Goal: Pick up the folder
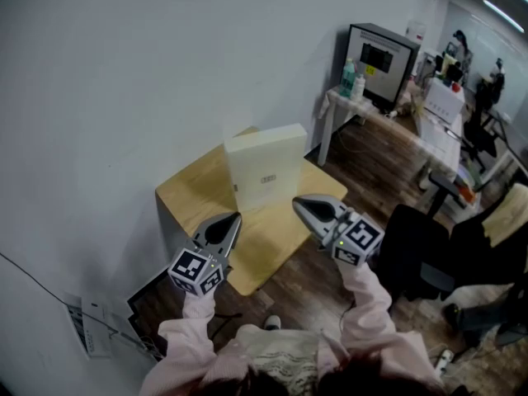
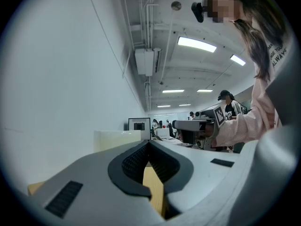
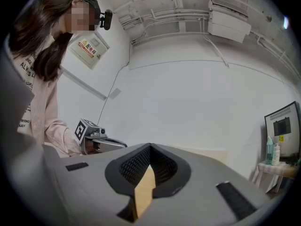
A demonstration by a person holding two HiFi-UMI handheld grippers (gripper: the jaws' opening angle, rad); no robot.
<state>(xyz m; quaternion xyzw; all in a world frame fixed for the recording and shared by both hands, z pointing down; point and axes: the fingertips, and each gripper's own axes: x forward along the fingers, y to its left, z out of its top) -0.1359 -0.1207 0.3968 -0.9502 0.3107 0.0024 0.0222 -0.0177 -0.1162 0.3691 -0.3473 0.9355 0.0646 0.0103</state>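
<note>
A cream folder (image 1: 266, 172) stands upright on a small wooden table (image 1: 190, 190) against the white wall. My left gripper (image 1: 233, 218) is shut and empty, level over the table's front left, a little short of the folder's lower left corner. At the folder's right, my right gripper (image 1: 297, 201) is also shut and empty, its tip close to the lower right corner. The left gripper view shows the folder (image 2: 117, 139) ahead past the closed jaws, with the right gripper (image 2: 197, 126) beside it. The right gripper view shows the left gripper (image 3: 101, 142) and the folder's top (image 3: 207, 153).
A white side table with bottles (image 1: 351, 79) and a black cabinet (image 1: 379, 60) stands at the back right. A black office chair (image 1: 421, 250) is close on my right. Papers (image 1: 91, 328) lie on the floor at the left by the wall.
</note>
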